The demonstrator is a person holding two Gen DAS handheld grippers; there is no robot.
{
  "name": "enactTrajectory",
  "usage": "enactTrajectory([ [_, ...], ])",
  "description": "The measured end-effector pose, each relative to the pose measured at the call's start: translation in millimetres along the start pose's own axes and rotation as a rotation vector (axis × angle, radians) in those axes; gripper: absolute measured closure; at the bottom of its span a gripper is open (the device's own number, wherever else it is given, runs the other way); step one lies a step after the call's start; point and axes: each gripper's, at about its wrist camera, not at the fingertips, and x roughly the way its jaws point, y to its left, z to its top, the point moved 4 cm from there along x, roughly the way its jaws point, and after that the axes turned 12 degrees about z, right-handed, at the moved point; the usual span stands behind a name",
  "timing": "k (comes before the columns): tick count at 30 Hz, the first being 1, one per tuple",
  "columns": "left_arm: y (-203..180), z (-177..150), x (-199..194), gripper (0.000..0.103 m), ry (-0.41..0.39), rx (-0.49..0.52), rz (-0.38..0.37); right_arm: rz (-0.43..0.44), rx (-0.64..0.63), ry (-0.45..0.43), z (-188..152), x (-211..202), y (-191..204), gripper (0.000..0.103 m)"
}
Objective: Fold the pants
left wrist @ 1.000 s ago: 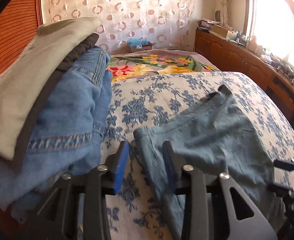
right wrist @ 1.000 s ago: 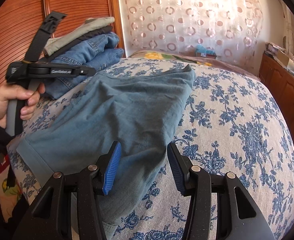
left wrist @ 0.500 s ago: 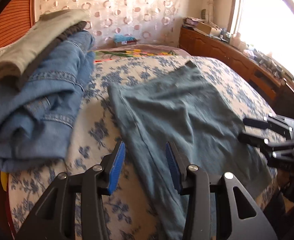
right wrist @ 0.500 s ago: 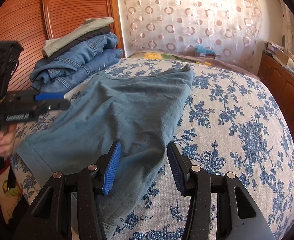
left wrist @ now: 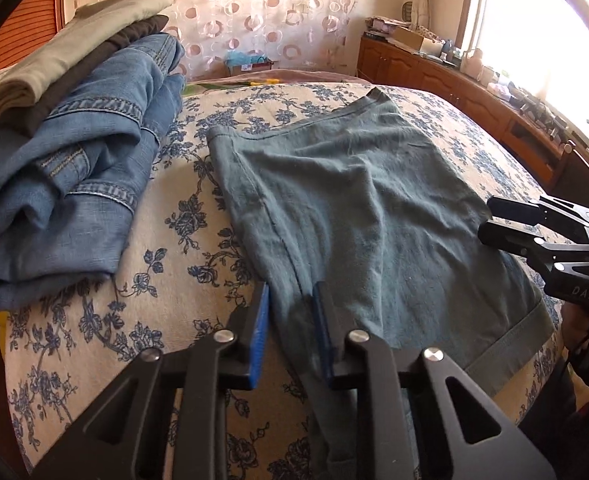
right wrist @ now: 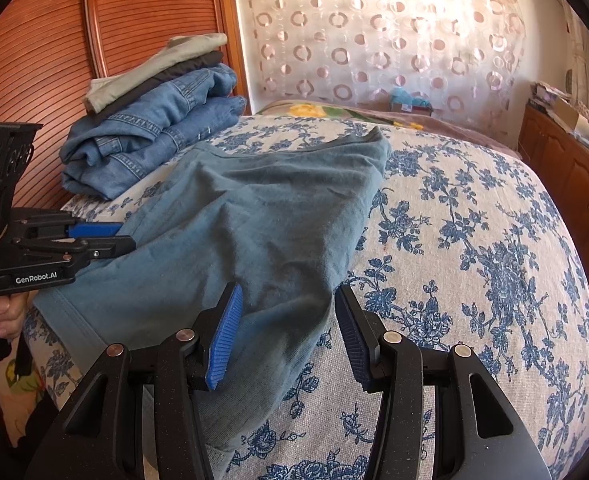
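A cream bedspread printed with blue flowers (right wrist: 474, 240) lies bare right of the right gripper (right wrist: 286, 332), whose half-spread jaws straddle, unpinched, the teal-grey cotton pants (left wrist: 354, 200). The left gripper (left wrist: 290, 328), marked "GenRobot.AI", has just been closing around the pants' left side edge.

clothes stack (left wrist: 66, 160) left, bedspread (right wrist: 474, 280) right free

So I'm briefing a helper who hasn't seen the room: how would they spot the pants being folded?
Start at the bed with the blue-flowered cover. The pants lie spread flat across its middle, thin, dusty teal. The stack of folded clothes by the headboard is denim, dark and beige instead.
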Motion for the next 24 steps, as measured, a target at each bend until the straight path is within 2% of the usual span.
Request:
enactTrajectory([
  [1, 0, 0, -1, 0.092, -0.004, 0.001, -0.003, 0.000, 0.000, 0.000, 0, 0, 0, 0.054],
  [4, 4, 0, -7, 0.097, -0.030, -0.011, 0.007, 0.000, -0.001, 0.000, 0, 0, 0, 0.054],
  [9, 17, 2, -13, 0.098, -0.051, -0.037, 0.037, 0.000, -0.001, 0.001, 0, 0, 0, 0.054],
  [15, 23, -1, -20, 0.097, -0.048, -0.065, 0.004, 0.001, 0.001, 0.001, 0, 0, 0, 0.054],
  [17, 22, -3, -22, 0.091, -0.043, -0.070, -0.002, 0.001, 0.003, 0.000, 0, 0, 0, 0.054],
  [19, 21, -5, -25, 0.074, -0.050, -0.071, -0.010, -0.004, 0.002, -0.003, 0, -1, -1, 0.054],
  [21, 19, -7, -26, 0.063, -0.054, -0.070, -0.025, -0.016, -0.001, 0.000, 0, -1, 0, 0.054],
  [24, 16, -11, -29, 0.062, -0.060, -0.062, -0.030, -0.021, -0.021, -0.002, 0, -2, 5, 0.054],
])
